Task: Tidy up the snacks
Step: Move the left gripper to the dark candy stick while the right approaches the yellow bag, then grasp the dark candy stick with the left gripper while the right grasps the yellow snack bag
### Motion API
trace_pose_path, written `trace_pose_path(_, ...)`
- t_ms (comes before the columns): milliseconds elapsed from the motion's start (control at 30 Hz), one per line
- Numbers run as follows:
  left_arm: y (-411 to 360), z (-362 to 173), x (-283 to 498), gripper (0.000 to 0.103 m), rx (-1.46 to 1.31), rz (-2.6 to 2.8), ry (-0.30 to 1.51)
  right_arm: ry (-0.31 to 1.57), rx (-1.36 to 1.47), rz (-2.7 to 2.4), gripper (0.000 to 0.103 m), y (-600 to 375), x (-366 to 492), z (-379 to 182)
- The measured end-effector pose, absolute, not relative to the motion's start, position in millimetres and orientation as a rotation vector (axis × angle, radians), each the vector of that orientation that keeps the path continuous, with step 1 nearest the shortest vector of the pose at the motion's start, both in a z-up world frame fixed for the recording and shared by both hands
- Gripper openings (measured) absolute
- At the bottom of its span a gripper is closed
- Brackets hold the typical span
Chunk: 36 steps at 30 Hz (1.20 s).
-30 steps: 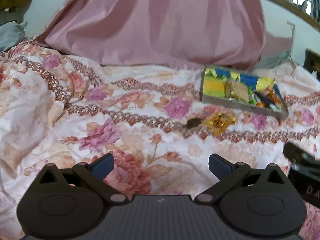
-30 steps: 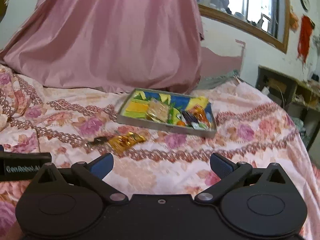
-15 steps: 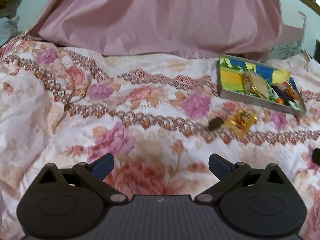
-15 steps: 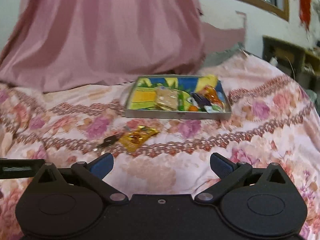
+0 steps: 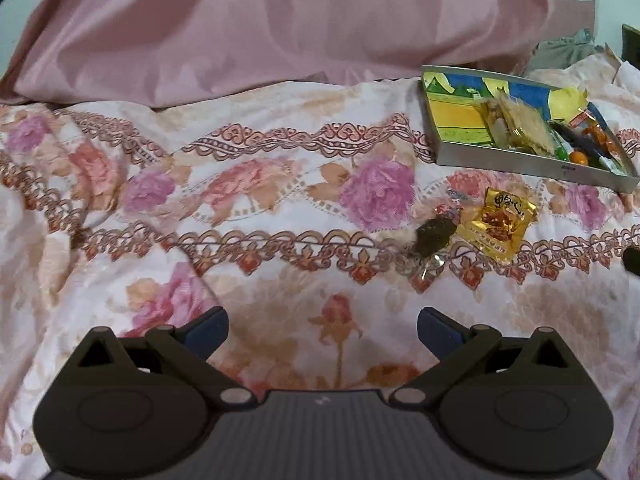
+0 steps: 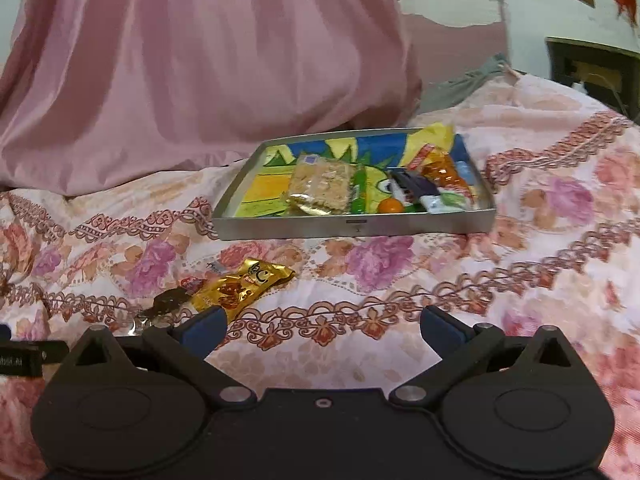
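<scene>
Left wrist view shows the left gripper (image 5: 322,328) above the flowered bed cover (image 5: 248,200), its jaws wide apart and holding nothing. Far to the right lies a metal tray (image 5: 532,166) with several snacks inside, among them a pale cracker packet (image 5: 520,128). Just near of the tray, on the cover, lie a golden snack packet (image 5: 496,222) and, touching its left side, a small dark snack (image 5: 434,236). Right wrist view shows the right gripper (image 6: 322,326) with jaws also apart and empty; the golden packet (image 6: 240,290) is just beyond its left fingertip (image 6: 206,326), and the tray (image 6: 356,226) stands farther, in front of a pink curtain (image 6: 200,60).
</scene>
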<state>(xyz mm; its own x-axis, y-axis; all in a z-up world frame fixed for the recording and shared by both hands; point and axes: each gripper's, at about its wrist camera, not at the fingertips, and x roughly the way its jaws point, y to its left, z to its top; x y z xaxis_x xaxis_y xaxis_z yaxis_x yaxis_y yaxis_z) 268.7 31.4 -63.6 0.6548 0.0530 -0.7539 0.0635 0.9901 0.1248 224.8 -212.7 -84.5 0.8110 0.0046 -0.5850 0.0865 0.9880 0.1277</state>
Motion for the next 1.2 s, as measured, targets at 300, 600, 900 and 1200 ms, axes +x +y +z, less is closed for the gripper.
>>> trace_pose_path(300,3,-73,309,0.103,0.310,-0.112,0.811,0.628,0.124,0.090,0.102,-202,257,-120)
trace_pose_path(600,-26,-98,345,0.103,0.342,-0.229,0.841,0.691,0.146,0.093,0.102,-210,277,-135)
trace_pose_path(900,-52,-111,356,0.102,0.451,-0.351,0.790,0.696,0.174,0.079,0.102,-220,293,-142)
trace_pose_path(1200,-62,-114,353,0.077,0.508,-0.459,0.762,0.705,0.245,0.075,0.102,-232,297,-144)
